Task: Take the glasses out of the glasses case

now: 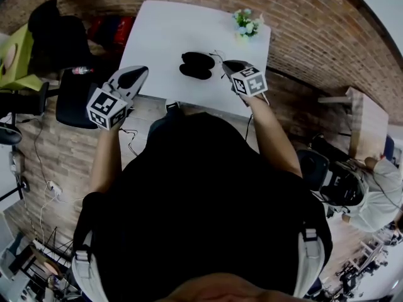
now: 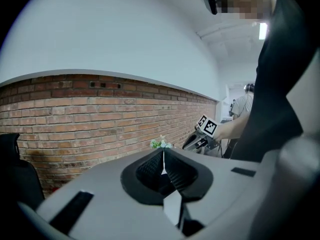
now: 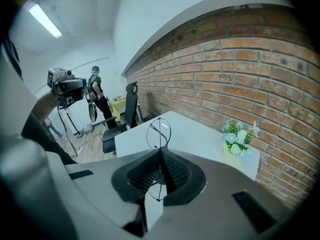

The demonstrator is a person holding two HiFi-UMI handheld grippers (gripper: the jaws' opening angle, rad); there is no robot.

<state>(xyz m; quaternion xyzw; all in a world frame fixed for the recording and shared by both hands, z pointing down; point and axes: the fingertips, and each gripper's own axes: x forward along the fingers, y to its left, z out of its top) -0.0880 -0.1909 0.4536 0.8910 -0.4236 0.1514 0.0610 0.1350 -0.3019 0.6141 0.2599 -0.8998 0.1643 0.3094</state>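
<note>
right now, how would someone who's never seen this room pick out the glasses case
Find the white table against the brick wall. Near its middle lies the glasses case, just left of the right gripper. It is the only black thing lying on that table, two oval halves opened out, unlike the small pale flowers at the far corner.

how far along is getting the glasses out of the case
Done: the glasses are out of the glasses case, which looks open and lies on the white table. In hand: the right gripper has its jaws shut on the thin wire frame, above the table. The left gripper is shut and empty. Left: probably only setting the glasses down.
</note>
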